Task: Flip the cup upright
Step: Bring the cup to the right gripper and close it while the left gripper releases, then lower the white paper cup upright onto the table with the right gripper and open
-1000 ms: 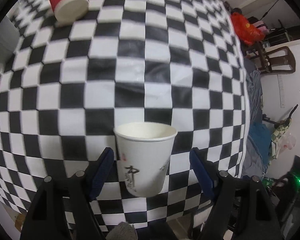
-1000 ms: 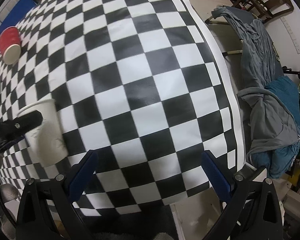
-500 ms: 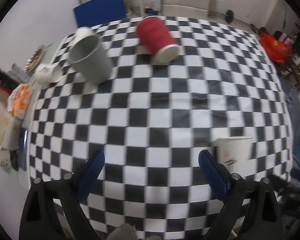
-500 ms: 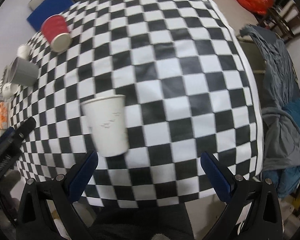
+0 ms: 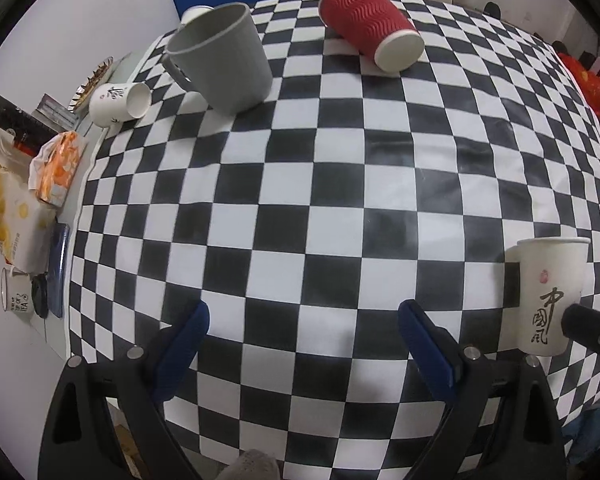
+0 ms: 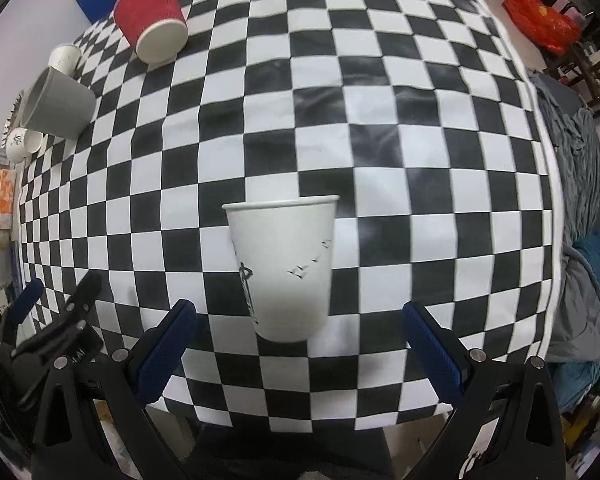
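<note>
A white paper cup (image 6: 286, 266) with black calligraphy stands upright on the checkered tablecloth (image 6: 380, 92). It also shows at the right edge of the left wrist view (image 5: 548, 294). My right gripper (image 6: 300, 344) is open, with the cup just ahead, between the lines of its fingers and untouched. My left gripper (image 5: 304, 340) is open and empty, well left of the cup. A red ribbed cup (image 5: 370, 30) lies on its side at the far end; it also shows in the right wrist view (image 6: 150, 20).
A grey mug (image 5: 220, 58) stands upright at the far left. A small white cup (image 5: 118, 102) lies on its side beside it. Snack packets (image 5: 56, 168) and a tea mug (image 5: 16, 296) sit beyond the left table edge. Draped clothes (image 6: 580, 240) hang to the right.
My left gripper let go of the white cup and swung away to the left. My right gripper moved left and now faces the standing cup.
</note>
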{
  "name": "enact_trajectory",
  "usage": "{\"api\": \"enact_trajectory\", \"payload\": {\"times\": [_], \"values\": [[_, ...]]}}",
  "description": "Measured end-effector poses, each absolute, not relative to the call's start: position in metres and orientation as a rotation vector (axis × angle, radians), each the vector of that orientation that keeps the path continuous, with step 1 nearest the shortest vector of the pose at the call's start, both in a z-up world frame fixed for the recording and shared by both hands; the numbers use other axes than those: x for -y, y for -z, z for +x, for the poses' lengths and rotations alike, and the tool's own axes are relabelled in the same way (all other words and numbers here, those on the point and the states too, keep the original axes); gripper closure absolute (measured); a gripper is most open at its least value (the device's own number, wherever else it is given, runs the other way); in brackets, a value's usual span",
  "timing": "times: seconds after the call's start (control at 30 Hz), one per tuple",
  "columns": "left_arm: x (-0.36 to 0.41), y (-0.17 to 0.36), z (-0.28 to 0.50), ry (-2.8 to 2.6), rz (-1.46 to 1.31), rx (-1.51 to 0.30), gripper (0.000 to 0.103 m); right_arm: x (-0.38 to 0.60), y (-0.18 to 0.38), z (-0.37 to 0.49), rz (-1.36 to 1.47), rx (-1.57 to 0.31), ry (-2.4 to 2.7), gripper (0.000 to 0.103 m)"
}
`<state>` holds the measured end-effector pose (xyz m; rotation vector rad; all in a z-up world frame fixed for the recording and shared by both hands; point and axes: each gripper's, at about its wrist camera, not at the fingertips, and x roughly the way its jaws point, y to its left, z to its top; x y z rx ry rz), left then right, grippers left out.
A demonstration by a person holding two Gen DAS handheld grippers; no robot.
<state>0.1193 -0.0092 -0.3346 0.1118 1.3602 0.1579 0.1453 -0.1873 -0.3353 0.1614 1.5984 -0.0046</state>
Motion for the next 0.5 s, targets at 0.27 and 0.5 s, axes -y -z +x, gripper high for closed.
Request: {"api": "enact_trajectory", "payload": {"times": [0.27, 0.5], "values": [[0.017, 0.356, 0.129, -0.140, 0.112, -1.420, 0.007, 0.184, 0.361, 0.177, 0.182, -1.657, -0.034, 0.009], [0.027, 0.359, 0.134, -0.124, 0.110, -1.436, 0.007, 0.180, 0.378, 0.203, 0.188, -1.700, -0.060, 0.025]]}}
